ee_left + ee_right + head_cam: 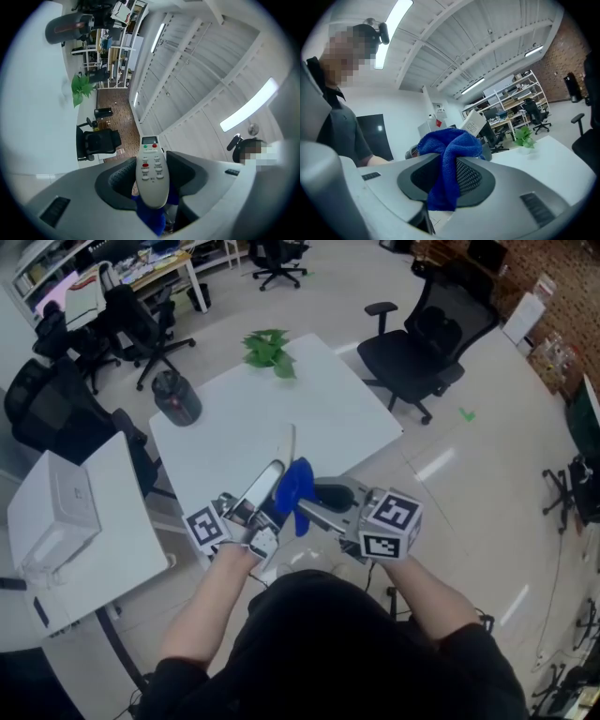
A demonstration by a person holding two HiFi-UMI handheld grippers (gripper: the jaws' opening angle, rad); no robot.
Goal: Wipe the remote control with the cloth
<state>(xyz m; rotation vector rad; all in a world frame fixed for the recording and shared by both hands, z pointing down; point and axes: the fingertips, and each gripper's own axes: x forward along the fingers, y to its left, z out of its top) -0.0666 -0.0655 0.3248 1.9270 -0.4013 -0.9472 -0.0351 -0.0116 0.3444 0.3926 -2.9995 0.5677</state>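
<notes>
The light grey remote control (265, 486) is held above the table's near edge, with my left gripper (251, 514) shut on its lower end. In the left gripper view the remote (151, 173) stands between the jaws, buttons facing the camera. The blue cloth (295, 491) is bunched in my right gripper (314, 502), which is shut on it. The cloth lies against the remote's right side. In the left gripper view a fold of the cloth (152, 219) shows under the remote. In the right gripper view the cloth (447, 154) drapes over the jaws and hides the remote.
A white table (328, 418) lies ahead with a green plant (269, 348) at its far edge and a dark jug (176, 397) at its left corner. A black office chair (427, 343) stands to the right. A side table with a white box (56, 512) is at the left.
</notes>
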